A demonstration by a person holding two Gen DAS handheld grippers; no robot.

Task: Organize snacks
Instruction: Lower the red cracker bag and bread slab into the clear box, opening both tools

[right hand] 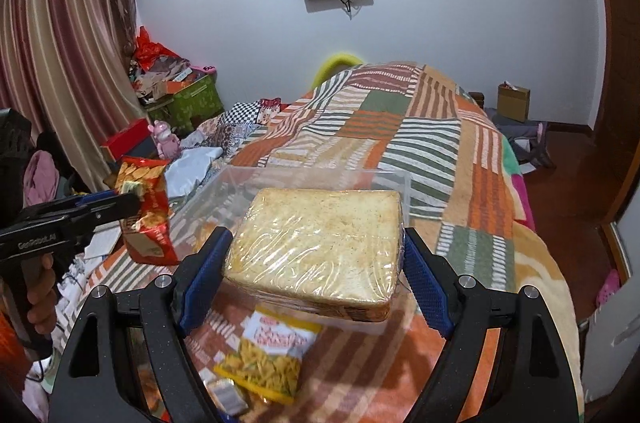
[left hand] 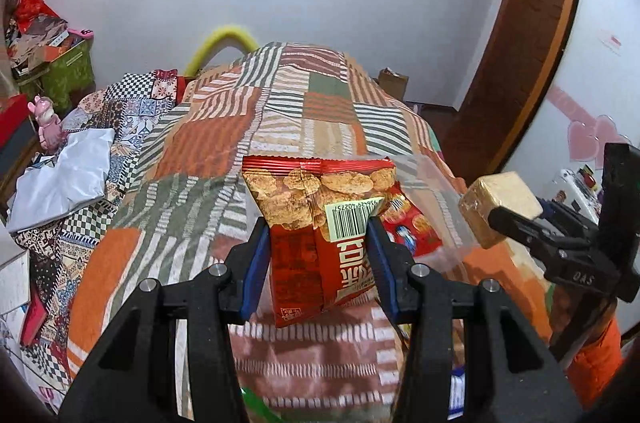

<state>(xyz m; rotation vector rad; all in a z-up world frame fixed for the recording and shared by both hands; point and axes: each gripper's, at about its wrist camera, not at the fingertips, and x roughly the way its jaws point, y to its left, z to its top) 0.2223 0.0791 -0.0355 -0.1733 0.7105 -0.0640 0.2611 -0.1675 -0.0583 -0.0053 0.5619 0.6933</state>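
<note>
My left gripper [left hand: 318, 227] is shut on a red snack bag [left hand: 316, 223] printed with round crackers, its barcode facing me, held up above the bed. In the right wrist view that bag [right hand: 146, 211] hangs at the left in the left gripper [right hand: 134, 202]. My right gripper [right hand: 316, 241] is shut on a flat beige block wrapped in clear film [right hand: 320, 243], lifted over a clear plastic container [right hand: 320, 173]. The left wrist view shows the block [left hand: 500, 203] at the right, with the container [left hand: 436, 179] beyond it. Another red snack pack [left hand: 412, 229] lies inside it.
A yellow snack bag [right hand: 272, 355] and a small silver packet [right hand: 228, 393] lie on the patchwork blanket [right hand: 420, 151] under my right gripper. A white plastic bag [left hand: 64, 179], a pink toy figure [left hand: 46, 121] and green boxes [right hand: 192, 101] crowd the left side. A hand [right hand: 40, 297] grips the left handle.
</note>
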